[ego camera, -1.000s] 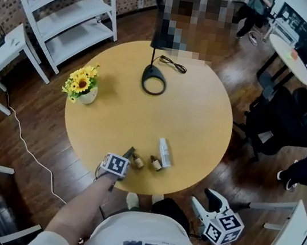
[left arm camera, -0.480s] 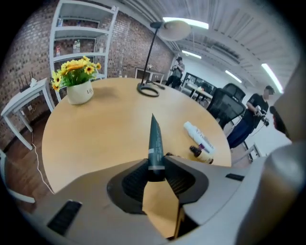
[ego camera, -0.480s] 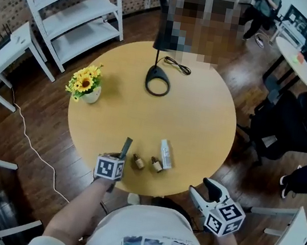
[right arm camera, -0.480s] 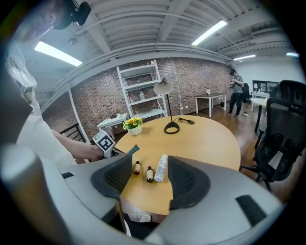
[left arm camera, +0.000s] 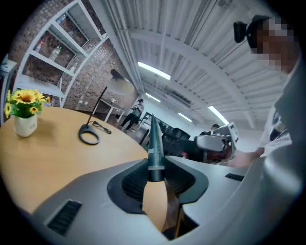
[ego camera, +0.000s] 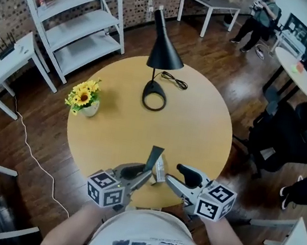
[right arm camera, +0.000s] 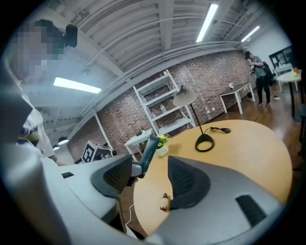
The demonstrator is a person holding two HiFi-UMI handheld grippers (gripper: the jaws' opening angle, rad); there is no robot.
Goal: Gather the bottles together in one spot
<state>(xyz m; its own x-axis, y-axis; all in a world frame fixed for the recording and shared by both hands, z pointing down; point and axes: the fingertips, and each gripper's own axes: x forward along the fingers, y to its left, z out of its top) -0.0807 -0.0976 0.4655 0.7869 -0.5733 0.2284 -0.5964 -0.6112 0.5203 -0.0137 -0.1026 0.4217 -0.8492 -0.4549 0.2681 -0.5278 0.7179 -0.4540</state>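
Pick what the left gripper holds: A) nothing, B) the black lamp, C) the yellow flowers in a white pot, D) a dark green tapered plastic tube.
D: the left gripper's jaws have just been closing and now clamp the dark green tapered plastic tube.

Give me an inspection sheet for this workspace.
Surface: round wooden table.
Job's things: dark green tube held above the table; white bottle and small brown bottle at the table's near edge.
Clutter: black lamp, sunflower vase.
Grippers: left gripper just closed on the tube; right gripper open, nothing between.
Cables: lamp cord on table; white cable on floor.
Surroundings: white shelf unit, office chairs, standing person.
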